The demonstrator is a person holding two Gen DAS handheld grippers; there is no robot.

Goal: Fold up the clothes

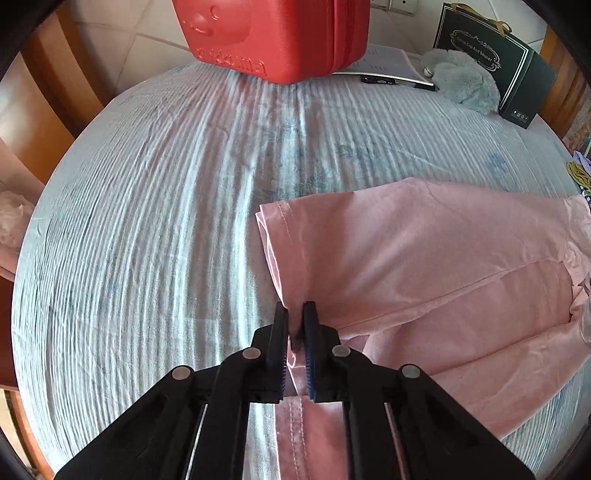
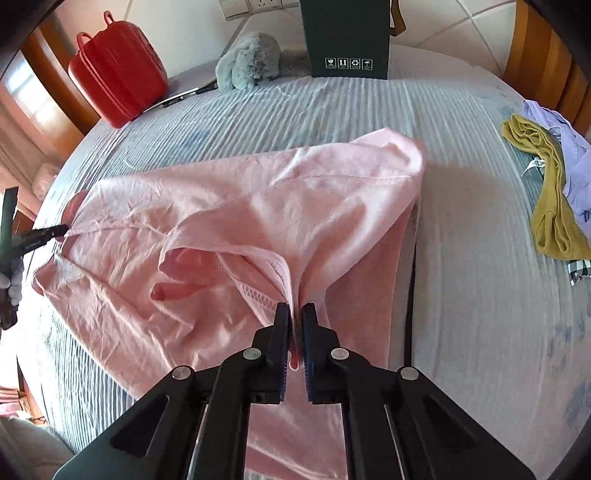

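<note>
Here, nearest first:
Left gripper (image 1: 295,314): jaws pressed together on a pinch of the pink garment (image 1: 424,258), near the edge of its sleeve; pink cloth shows in the narrow slot between the pads.
Right gripper (image 2: 295,314): jaws clamped on a gathered fold of the same garment, by the stitched band of its neckline, with cloth bunched between the pads.
Pink garment: lies spread on the bed, partly lifted and rumpled where each gripper pinches it; in the right wrist view the left gripper's tip touches its far left edge.
Bedsheet (image 1: 147,221): pale blue and white, ribbed, under everything.
Other clothes (image 2: 546,206): a mustard piece and a lilac piece heaped together at the right edge of the bed, well apart from the pink garment.
Red case (image 1: 273,33): stands at the far side of the bed.
Pen (image 1: 395,81): black, lying on paper just beside the red case.
Grey plush toy (image 2: 247,61): between the red case and the dark gift bag (image 2: 347,37), which stands upright at the far edge.
</note>
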